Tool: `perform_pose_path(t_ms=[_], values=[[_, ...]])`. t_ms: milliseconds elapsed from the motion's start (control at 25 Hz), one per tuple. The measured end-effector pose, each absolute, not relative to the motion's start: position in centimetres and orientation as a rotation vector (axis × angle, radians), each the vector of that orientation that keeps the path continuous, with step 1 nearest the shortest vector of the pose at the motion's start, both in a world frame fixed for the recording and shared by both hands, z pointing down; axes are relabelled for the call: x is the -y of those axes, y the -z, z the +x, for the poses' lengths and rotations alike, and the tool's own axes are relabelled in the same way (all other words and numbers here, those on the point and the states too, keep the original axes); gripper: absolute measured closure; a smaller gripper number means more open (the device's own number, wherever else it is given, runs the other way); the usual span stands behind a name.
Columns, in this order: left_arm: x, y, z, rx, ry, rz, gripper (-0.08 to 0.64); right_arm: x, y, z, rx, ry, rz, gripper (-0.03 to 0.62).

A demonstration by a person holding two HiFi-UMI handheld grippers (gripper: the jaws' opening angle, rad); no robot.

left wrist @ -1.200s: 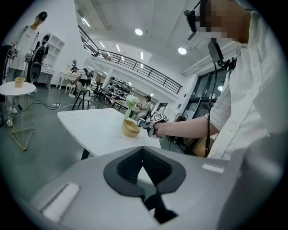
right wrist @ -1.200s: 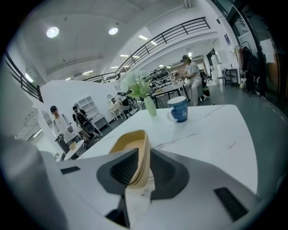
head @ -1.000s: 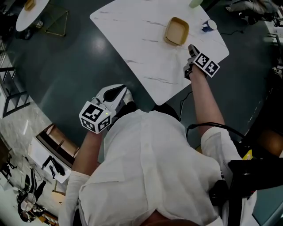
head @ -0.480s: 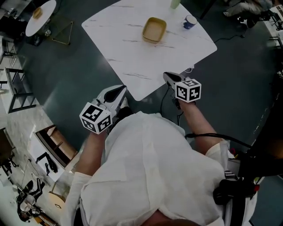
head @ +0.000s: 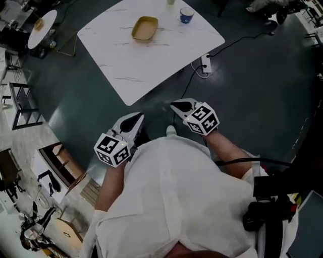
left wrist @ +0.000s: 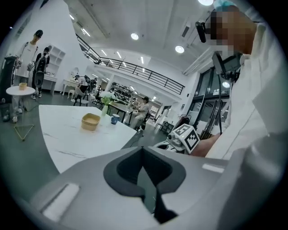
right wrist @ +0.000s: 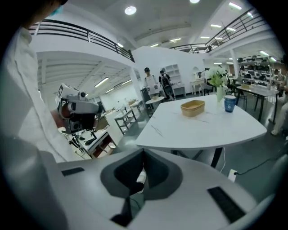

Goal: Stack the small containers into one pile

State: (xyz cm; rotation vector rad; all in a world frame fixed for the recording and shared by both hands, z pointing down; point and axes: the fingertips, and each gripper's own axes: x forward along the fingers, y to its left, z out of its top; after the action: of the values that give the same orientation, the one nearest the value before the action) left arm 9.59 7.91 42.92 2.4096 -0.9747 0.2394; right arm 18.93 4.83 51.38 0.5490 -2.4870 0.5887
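While the left gripper [head: 134, 119] and right gripper [head: 177, 105] were both clenched on nothing, the tan container [head: 145, 28] sat on the marble table [head: 126, 65], well ahead of both, neither really nearer.

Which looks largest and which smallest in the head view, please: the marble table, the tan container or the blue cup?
1. marble table, by far the largest
2. tan container
3. blue cup, the smallest

Both small items stand on the table at similar distance, so nearness hardly skews this.
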Motion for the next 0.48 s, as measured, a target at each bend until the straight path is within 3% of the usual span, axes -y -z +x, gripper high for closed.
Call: perform_pose_path(t_ms=[480], values=[[-10.5,-41.8,15.4,0.940,-0.298,2.444,0.554,-8.1,-47.9,20.8,2.582,-0.447,0.482,0.586]])
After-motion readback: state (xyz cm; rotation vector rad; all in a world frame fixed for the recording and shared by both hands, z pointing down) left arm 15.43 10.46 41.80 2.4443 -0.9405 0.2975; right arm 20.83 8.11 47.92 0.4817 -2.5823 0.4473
